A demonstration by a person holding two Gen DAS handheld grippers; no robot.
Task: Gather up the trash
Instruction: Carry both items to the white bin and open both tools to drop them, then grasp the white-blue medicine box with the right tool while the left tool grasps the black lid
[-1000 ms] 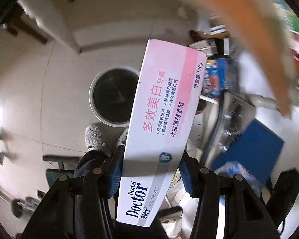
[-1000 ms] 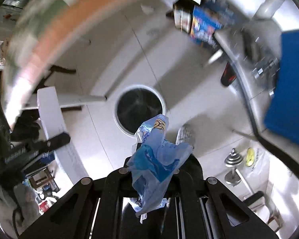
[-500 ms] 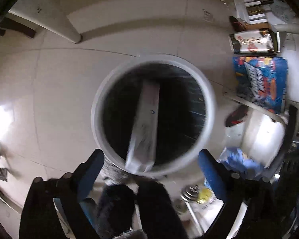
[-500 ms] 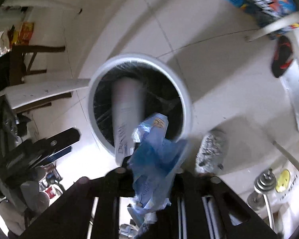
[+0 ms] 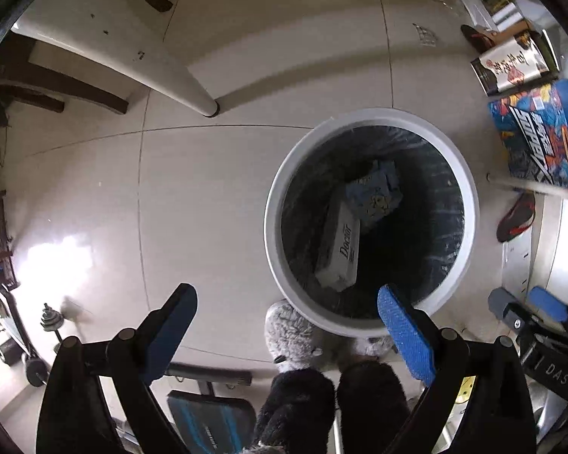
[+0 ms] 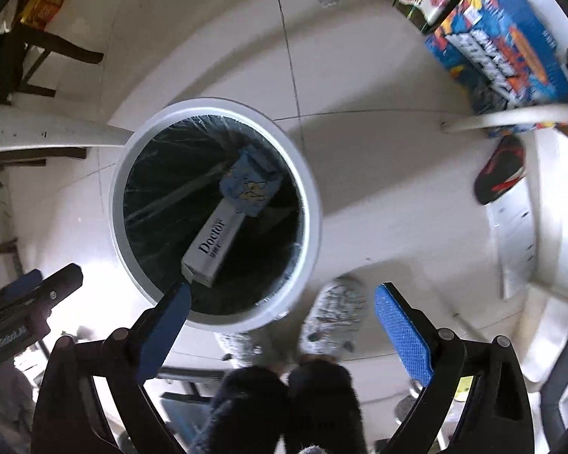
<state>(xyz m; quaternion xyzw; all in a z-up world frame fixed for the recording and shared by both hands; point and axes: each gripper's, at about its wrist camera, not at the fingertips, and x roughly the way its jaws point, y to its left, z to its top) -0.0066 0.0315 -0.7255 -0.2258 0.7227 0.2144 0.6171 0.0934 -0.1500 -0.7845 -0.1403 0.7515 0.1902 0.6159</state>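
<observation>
Home: tiled floor (image 5: pixel 227 196), dumbbell (image 5: pixel 51 323), slippers (image 6: pixel 331 317), chair legs (image 5: pixel 60 83).

"doctor" on the toothpaste box (image 6: pixel 213 246) in the bin (image 6: pixel 306 204).

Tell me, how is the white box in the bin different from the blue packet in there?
The toothpaste box is long, stiff and white with "Doctor" printed on it; the blue packet is shorter, soft and crumpled, with a yellowish picture. The packet lies over the box's far end. Both are inside the black-lined trash bin.
</observation>
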